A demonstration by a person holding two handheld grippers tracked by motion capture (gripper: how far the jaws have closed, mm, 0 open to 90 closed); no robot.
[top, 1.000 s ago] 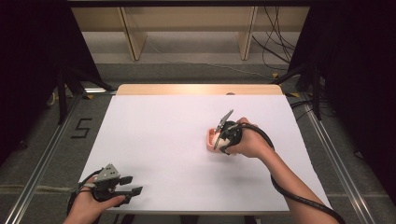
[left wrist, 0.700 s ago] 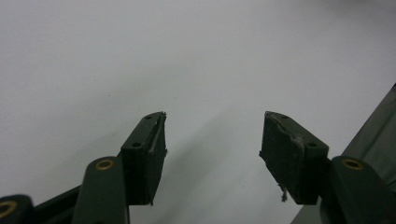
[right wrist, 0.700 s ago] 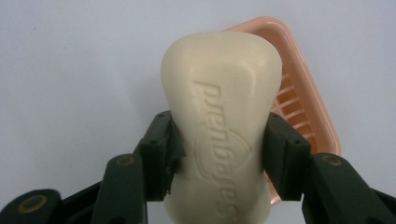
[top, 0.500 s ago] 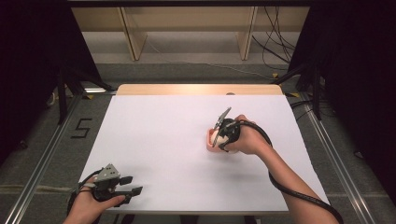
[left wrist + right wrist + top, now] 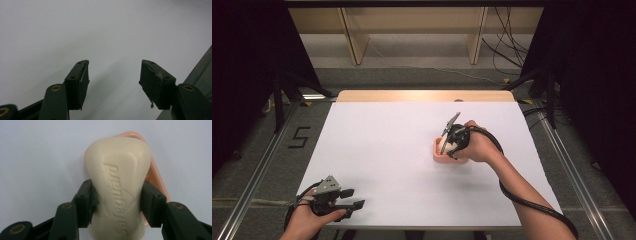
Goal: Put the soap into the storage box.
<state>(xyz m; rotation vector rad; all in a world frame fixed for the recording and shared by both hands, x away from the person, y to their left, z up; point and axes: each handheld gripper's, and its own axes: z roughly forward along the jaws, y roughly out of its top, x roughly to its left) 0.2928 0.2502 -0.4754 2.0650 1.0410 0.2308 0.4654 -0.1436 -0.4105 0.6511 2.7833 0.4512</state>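
Observation:
A cream bar of soap with embossed lettering sits between the jaws of my right gripper, which is shut on its narrow waist. Under and behind the bar lies a pink soap dish; whether the bar touches it I cannot tell. In the high view the right gripper points down over the pink soap dish right of the table's middle. My left gripper rests at the table's near left edge, jaws open with only white table between them.
The white table top spreads wide around both hands. A wooden strip runs along its far edge, with shelving and cables on the floor behind. The table's edge and the floor show at the right of the left gripper view.
The right gripper has tilted and lowered slightly over the pink dish. The left gripper has stayed put.

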